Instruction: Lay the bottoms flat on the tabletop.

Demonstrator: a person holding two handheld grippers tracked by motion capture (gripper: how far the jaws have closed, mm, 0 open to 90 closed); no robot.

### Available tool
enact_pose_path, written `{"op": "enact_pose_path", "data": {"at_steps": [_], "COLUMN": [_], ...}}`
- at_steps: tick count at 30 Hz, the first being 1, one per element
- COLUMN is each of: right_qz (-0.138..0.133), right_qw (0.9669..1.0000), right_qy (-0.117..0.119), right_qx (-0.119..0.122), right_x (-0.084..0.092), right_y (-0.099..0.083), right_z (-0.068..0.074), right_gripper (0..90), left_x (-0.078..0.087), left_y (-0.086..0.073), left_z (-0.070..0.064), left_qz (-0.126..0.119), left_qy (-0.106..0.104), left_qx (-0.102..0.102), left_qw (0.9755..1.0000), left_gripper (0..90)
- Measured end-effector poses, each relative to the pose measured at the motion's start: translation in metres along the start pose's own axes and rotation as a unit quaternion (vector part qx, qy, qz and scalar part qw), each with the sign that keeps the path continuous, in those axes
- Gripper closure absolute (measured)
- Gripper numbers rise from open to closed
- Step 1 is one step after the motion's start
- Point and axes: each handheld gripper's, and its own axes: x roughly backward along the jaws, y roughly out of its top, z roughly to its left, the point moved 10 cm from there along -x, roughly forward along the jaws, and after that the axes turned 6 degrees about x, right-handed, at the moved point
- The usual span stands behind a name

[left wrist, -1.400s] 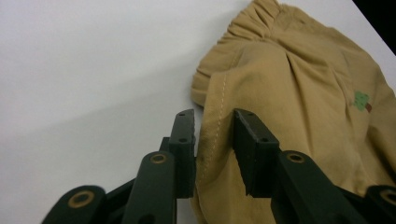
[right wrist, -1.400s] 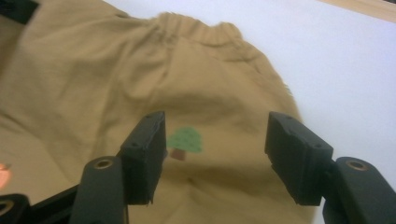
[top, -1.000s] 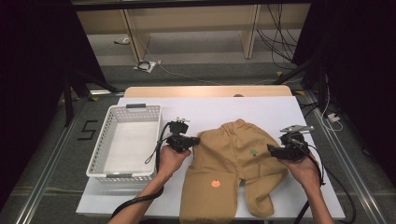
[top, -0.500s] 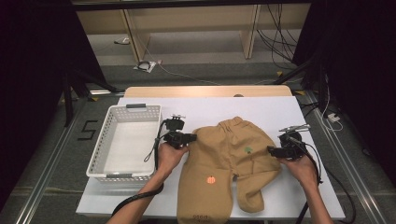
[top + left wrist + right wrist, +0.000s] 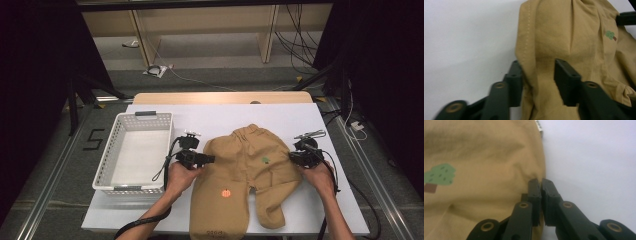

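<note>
We see tan trousers [image 5: 245, 175] flat on the white tabletop [image 5: 300, 120], white basket [image 5: 135, 150] just left of them. Our left tool [image 5: 209, 159] has been opening, jaws apart, a fabric fold between them. Our right tool [image 5: 291, 156] has just closed, pinching the trousers' right edge. Nothing blocks either tool.

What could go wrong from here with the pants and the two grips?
The left gripper has just been opening, with a fold of the tan pants loose between its jaws: that edge may slip free. The right gripper has just closed at the very hem, so its hold looks thin and a pull could strip it off. One leg hangs over the table edge and may drag.
</note>
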Motion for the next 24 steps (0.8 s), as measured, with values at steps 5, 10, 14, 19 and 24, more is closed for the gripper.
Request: {"op": "enact_pose_path", "data": {"at_steps": [5, 10, 14, 19, 24], "right_qz": [-0.019, -0.018, -0.011, -0.01, -0.038], "right_qw": [0.9995, 0.9992, 0.9992, 0.9988, 0.999], "right_qy": [-0.017, -0.027, -0.035, -0.046, -0.021], "right_qx": [-0.017, -0.025, -0.019, -0.017, 0.004], "right_x": [0.0, -0.003, -0.003, 0.005, 0.023], "right_y": [0.011, 0.013, 0.01, 0.009, 0.02], "right_z": [-0.015, -0.025, -0.026, -0.028, -0.008], "right_gripper": [87.1, 87.0, 85.5, 71.0, 54.9], "left_x": [-0.004, -0.012, -0.021, -0.025, -0.023], "left_y": [0.0, -0.004, -0.012, -0.019, -0.025], "left_z": [0.004, 0.007, 0.007, 0.001, -0.01], "left_qz": [0.003, 0.011, 0.031, 0.04, 0.047], "left_qy": [-0.018, -0.026, -0.024, -0.025, -0.036], "left_qx": [0.008, 0.015, 0.009, -0.012, -0.029], "left_qw": [0.9998, 0.9995, 0.9992, 0.9988, 0.9978], "left_gripper": [82.6, 85.1, 85.4, 85.6, 85.4]}}
